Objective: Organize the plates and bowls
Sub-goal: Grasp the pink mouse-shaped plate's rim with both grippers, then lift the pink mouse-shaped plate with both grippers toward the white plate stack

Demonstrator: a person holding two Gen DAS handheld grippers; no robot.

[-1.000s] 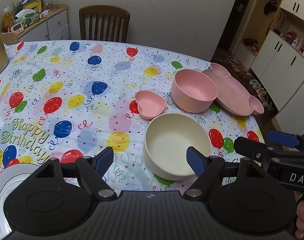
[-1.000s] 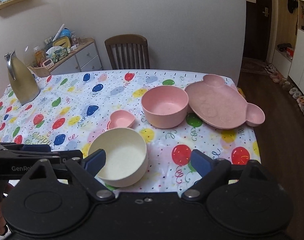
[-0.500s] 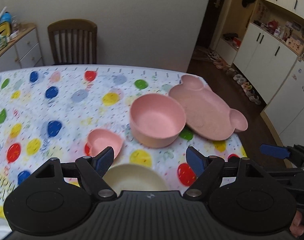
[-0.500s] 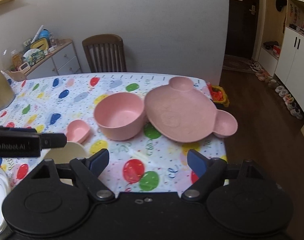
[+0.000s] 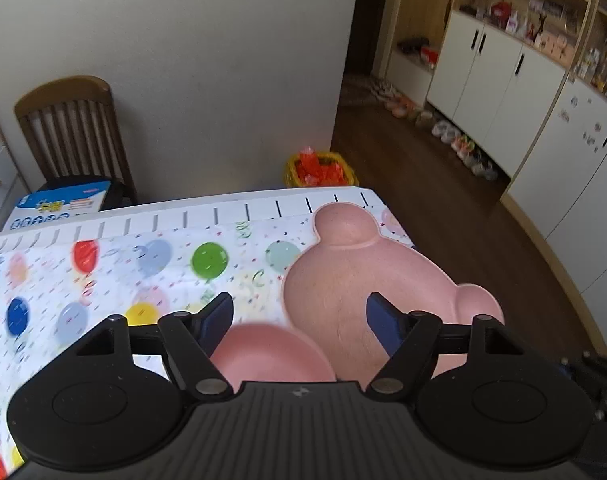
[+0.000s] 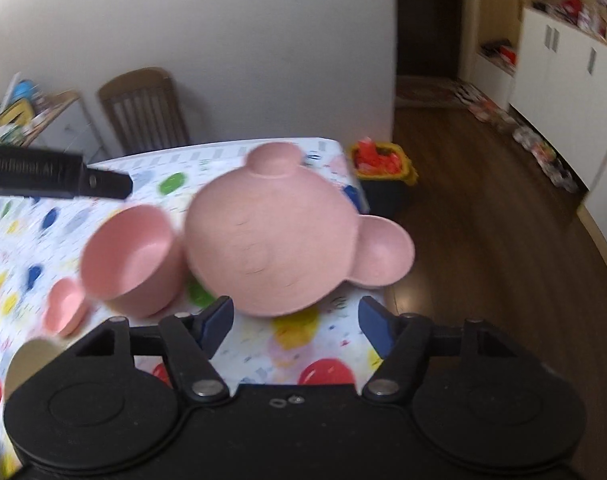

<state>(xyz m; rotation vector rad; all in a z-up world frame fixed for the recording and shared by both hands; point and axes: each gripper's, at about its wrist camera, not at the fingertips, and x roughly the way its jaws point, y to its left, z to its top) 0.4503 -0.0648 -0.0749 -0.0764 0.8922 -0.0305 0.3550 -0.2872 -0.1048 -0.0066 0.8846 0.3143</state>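
1. The left gripper points steeply down over the table's far corner. Its blue fingers stand fairly wide apart and have just been closing; nothing is pressed between them, though the pink bowl and the bear-shaped plate show in the gap below.
2. The right gripper also tilts down at the tablecloth just in front of the plate. Its fingers have likewise just been closing and are still parted, gripping nothing.
3. In the right wrist view, the left gripper's black body reaches in from the left edge, above the bowl.
4. The table wears a white cloth printed with coloured balloons. Behind it stand a pale wall, a wooden chair, a yellow basket of red items on dark wood floor, and white cabinets.
5. The plate is matte pink, a round face with two ear compartments, lying at the table's corner. The deep pink bowl touches or nearly touches its left side; a small pink dish sits left of the bowl, and a cream bowl's rim peeks beside the right gripper.
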